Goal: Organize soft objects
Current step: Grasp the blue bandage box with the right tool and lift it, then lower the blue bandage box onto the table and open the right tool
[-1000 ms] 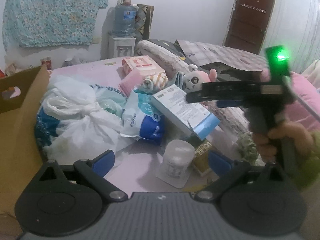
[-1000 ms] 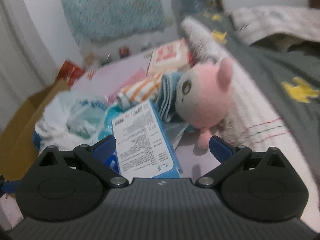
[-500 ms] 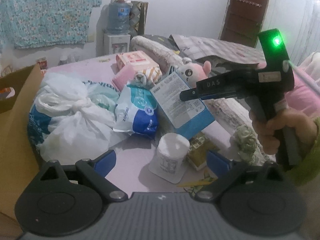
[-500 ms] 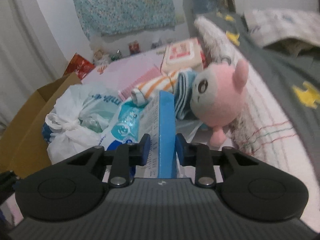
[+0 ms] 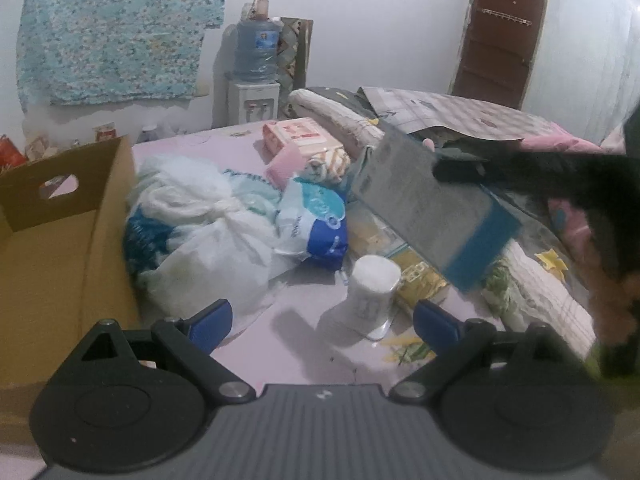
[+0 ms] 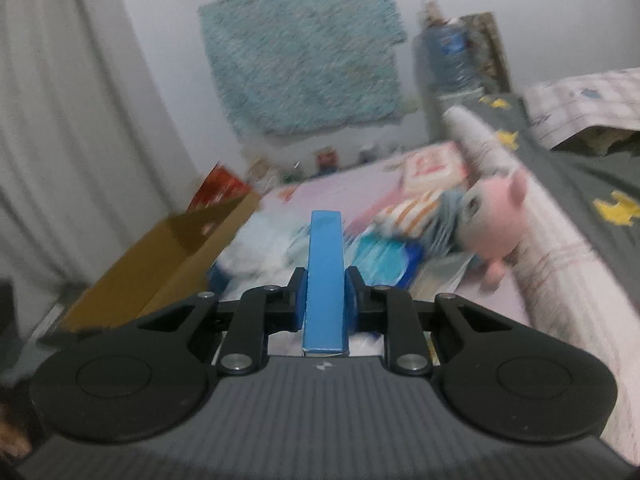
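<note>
Right hand-held gripper [image 6: 325, 300] clamps our blue box [image 6: 325, 276], lifted clear; left hand-held gripper [image 5: 320, 316] gapes empty. Next we likely carry it to the cardboard carton [image 5: 60, 248].

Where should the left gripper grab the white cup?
Grip the white cup across its round body near the upper end, coming in level from the near side. It leans on the yellow packet, and the open left gripper already faces it.
</note>
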`<state>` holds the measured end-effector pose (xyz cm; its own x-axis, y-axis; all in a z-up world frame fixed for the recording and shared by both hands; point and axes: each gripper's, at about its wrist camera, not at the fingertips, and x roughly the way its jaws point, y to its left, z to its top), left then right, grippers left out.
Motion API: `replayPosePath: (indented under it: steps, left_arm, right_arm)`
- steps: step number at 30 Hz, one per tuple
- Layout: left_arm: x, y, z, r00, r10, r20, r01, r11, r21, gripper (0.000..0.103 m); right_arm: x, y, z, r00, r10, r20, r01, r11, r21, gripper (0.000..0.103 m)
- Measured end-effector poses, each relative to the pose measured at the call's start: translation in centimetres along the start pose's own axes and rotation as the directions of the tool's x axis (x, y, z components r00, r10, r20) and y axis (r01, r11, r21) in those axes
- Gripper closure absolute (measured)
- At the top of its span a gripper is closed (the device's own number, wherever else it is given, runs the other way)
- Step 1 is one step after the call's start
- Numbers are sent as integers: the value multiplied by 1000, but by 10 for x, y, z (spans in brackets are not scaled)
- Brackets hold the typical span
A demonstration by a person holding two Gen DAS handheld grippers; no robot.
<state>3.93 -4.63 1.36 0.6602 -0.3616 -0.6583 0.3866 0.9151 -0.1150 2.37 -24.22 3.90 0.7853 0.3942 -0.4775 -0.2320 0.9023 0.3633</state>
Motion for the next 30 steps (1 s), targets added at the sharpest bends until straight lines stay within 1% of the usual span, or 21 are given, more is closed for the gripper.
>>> replayPosePath:
  steps: [3,5,6,8,9,11,13,15,16,17,19,20,21,22,25,28,30]
  left_arm:
    - [-8,8,-8,1000,13,-6,-13,1000,-23,5]
    - [-10,12,-13,1000,20,-18,-20,999,-39,5]
    - [-11,14,-16,1000,22,-22,-23,999,-46,6]
    - [-11,17,-21,999,30,-37,-32,997,-69,10]
    - [-11,19,-22,998,37,-49,-41,996,-82,12]
    - [-10,25,-27,996,52,-66,-59,992,-113,16]
    - [-11,32,-32,996,49,-80,-60,987,-152,21]
    - [-11,40,-36,995,35,-88,-52,980,-191,22]
    - [-12,44,-37,996,35,-87,-52,978,-203,22]
    - [-14,46,-39,996,38,-85,-55,977,-206,22]
    - [-17,51,-42,996,48,-79,-64,975,-212,22]
    - [-18,54,-43,996,48,-77,-64,973,-220,22]
    - [-19,56,-44,996,45,-75,-61,972,-228,22]
    - [-19,58,-45,996,43,-74,-59,970,-235,22]
    - [-19,63,-46,997,34,-73,-52,967,-248,22]
    - [-18,65,-48,997,12,-74,-31,964,-264,22]
    - [-16,65,-49,997,-13,-78,-9,962,-274,22]
  right_arm:
    - [6,18,-17,996,5,-86,-11,998,-64,84]
    - [15,31,-30,988,-19,-151,-1,992,-129,84]
    - [21,37,-36,981,-42,-189,10,986,-167,84]
    - [31,51,-48,967,-93,-235,32,968,-251,84]
    - [37,59,-54,960,-130,-248,50,951,-304,84]
    - [44,76,-67,947,-205,-249,88,906,-415,84]
    - [52,95,-81,933,-279,-226,119,835,-538,84]
    - [57,108,-91,928,-306,-214,120,788,-604,80]
    - [57,115,-94,929,-296,-222,103,782,-615,77]
    - [58,118,-95,931,-281,-233,83,784,-615,75]
    - [56,124,-97,936,-250,-247,52,795,-604,66]
    - [54,125,-97,941,-228,-251,36,803,-595,64]
    - [53,125,-97,944,-201,-260,15,817,-576,59]
    - [52,124,-97,946,-175,-273,-4,834,-551,57]
    - [51,118,-99,943,-127,-309,-38,879,-476,55]
    - [43,108,-100,947,-68,-313,-62,920,-387,50]
    - [33,95,-99,951,-26,-309,-75,948,-310,50]
